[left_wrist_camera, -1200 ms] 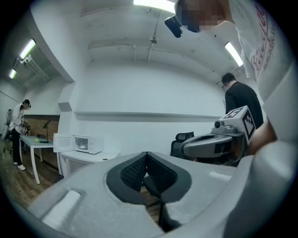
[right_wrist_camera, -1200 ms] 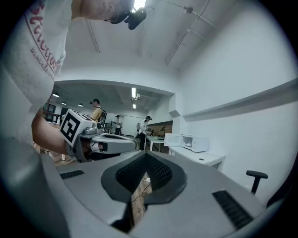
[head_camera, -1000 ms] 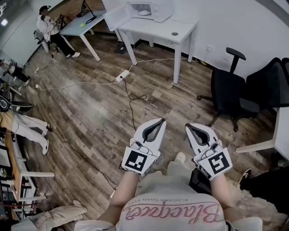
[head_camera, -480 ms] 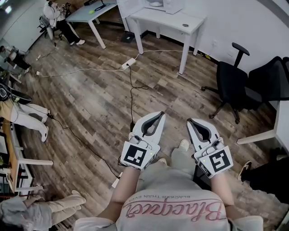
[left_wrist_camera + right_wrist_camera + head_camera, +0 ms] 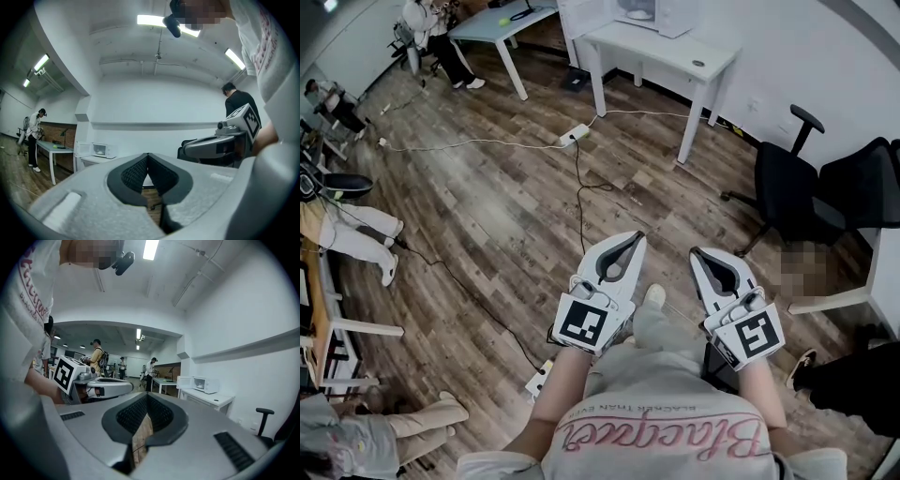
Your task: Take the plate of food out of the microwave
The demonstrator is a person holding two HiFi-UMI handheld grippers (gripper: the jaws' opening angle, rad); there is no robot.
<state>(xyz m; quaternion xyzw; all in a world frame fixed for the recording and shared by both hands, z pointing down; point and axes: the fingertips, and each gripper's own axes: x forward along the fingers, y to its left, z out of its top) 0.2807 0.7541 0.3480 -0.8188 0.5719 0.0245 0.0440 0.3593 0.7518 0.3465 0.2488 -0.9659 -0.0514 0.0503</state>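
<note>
Looking down in the head view: left gripper (image 5: 636,238) and right gripper (image 5: 695,253) side by side, smooth pale-grey shells with dark ribbed pads, pointing across a floor (image 5: 487,206) of worn wood-grain planks. Far ahead, a white bench (image 5: 661,54) against a white wall, carrying a boxy white microwave (image 5: 670,14) with its door swung open and the plate of food (image 5: 638,14) inside, well apart from both sets of fingers.

Left gripper view: fingers closed tip to tip, nothing between them, microwave small in the distance at left.

Right gripper view: fingers likewise pressed together and empty, plate inside the open microwave off to the right.
</note>
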